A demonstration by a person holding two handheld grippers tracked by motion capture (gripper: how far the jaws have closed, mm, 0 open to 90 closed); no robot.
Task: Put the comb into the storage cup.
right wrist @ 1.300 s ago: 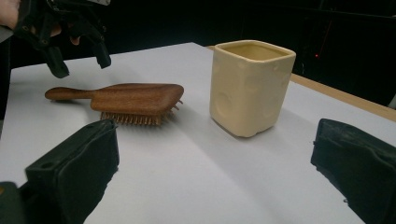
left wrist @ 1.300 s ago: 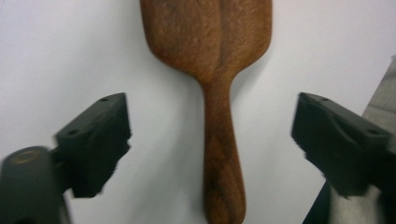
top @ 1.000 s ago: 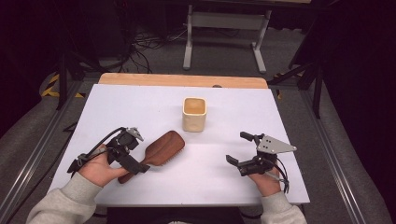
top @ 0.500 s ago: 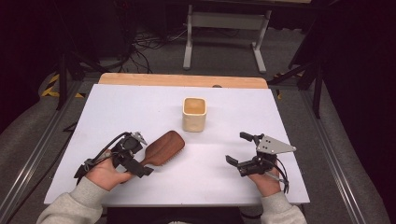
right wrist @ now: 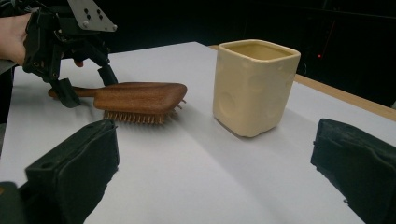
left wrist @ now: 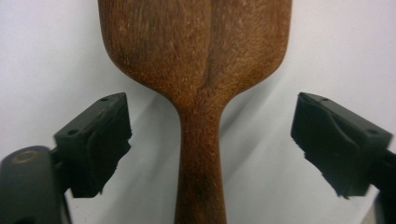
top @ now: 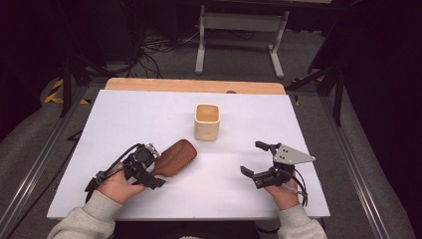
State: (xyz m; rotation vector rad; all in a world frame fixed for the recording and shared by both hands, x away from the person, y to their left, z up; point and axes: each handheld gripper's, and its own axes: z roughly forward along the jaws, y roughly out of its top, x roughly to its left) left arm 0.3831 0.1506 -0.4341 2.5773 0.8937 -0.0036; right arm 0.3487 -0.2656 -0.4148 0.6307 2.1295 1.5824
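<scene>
Sliding back toward the person over the last second, the left gripper had drawn its open jaws down from the head to the thin handle of the dark brown wooden hairbrush, so a grasp there seemed near. The handle lay between both jaws, probably touching neither. Bristles down, the brush rested on the white table, near the cream square ceramic cup. The right gripper waited open, well apart.

There is one brown wooden hairbrush, one cream square cup, and two black grippers on one white table.
</scene>
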